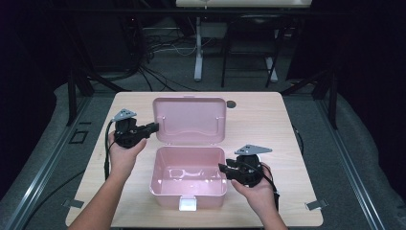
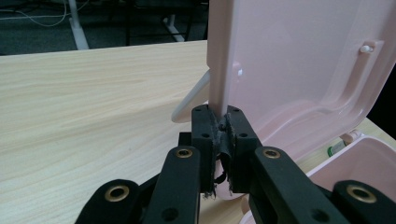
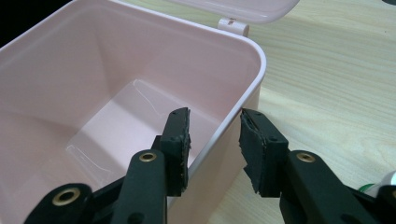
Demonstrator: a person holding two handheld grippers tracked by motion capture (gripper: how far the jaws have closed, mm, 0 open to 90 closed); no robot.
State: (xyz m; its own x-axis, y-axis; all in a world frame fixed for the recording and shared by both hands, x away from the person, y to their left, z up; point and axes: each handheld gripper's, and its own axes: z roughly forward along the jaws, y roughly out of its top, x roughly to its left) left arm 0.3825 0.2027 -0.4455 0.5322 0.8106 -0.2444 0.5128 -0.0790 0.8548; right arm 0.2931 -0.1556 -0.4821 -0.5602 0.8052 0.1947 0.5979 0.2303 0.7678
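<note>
A pink plastic box [image 1: 187,194] stands open at the middle of the wooden table, its lid [image 1: 189,120] tipped up and back on its hinges. My left gripper [image 1: 154,126] is shut on the lid's left edge; in the left gripper view the pads [image 2: 223,126] pinch the thin rim of the lid [image 2: 299,60]. My right gripper [image 1: 224,168] straddles the box's right wall. In the right gripper view its jaws [image 3: 215,135] stand apart, one pad inside the empty box [image 3: 93,70] and one outside, with a gap showing beside the wall.
A white latch [image 1: 187,204] hangs on the box's front wall near the table's front edge. A dark round hole [image 1: 231,104] sits at the back of the table [image 1: 297,134]. Behind it are cables and another table's legs [image 1: 198,57] on the floor.
</note>
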